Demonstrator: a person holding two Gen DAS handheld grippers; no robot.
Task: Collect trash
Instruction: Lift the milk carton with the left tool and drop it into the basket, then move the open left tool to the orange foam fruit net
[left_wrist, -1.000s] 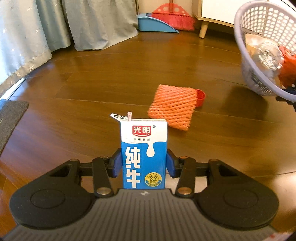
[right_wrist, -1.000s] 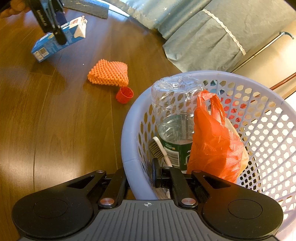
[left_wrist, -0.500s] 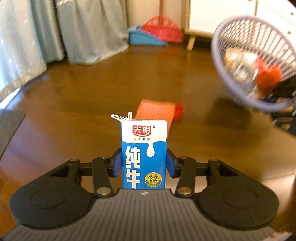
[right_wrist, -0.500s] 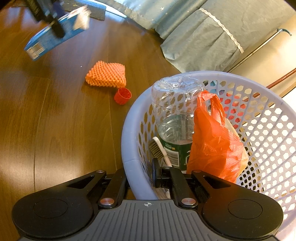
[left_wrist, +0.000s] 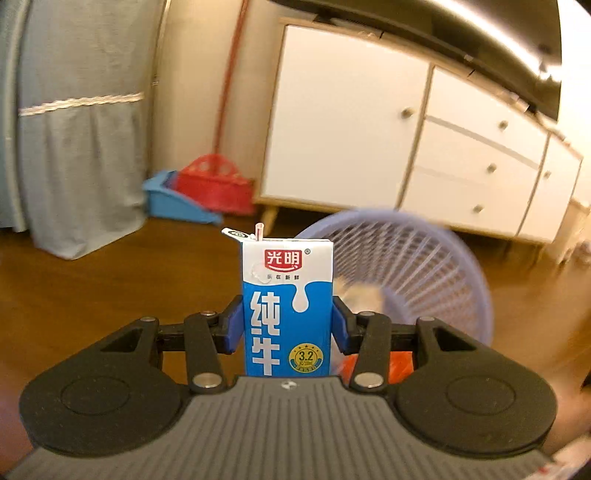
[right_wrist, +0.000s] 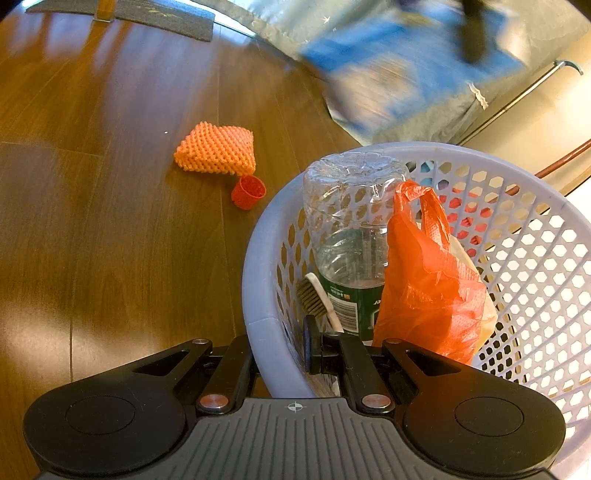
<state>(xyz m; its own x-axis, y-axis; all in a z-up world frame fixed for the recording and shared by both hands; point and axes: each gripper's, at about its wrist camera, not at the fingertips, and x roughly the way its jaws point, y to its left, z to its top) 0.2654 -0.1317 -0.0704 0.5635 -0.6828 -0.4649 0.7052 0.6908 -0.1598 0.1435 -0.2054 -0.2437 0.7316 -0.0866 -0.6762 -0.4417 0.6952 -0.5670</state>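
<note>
1. Up front, the left gripper (left_wrist: 287, 325) clamps a blue-and-white milk carton (left_wrist: 286, 306) between its blue pads (left_wrist: 232, 325), one pad flat against each side panel; the carton is a glossy rectangular box held upright, with a short straw (left_wrist: 259, 230) poking from its top.
2. Behind the carton, blurred, is the lavender plastic laundry basket (left_wrist: 443, 266), its wall a lattice of slots.
3. Farther back stand a white cabinet (left_wrist: 406, 129) on wooden legs, a red broom (left_wrist: 214, 184) resting in a blue dustpan (left_wrist: 173, 201), and a grey curtain (left_wrist: 81, 129).
4. On the other side, the right gripper (right_wrist: 280, 354) pinches the basket's rim (right_wrist: 258, 302), one finger outside the wall and one inside.
5. Inside the basket lie a clear, crumpled plastic bottle (right_wrist: 351, 229) with a green label, a crinkled orange plastic bag (right_wrist: 424, 280) and a brush (right_wrist: 317, 295) with a white handle.
6. On the glossy wooden floor (right_wrist: 110, 240), just beside the basket, sit an orange foam net sleeve (right_wrist: 218, 149) and a small red ribbed cap (right_wrist: 248, 192), nearly touching each other.
7. Across the top of the right view runs a blue motion-blurred streak, too smeared to identify.
</note>
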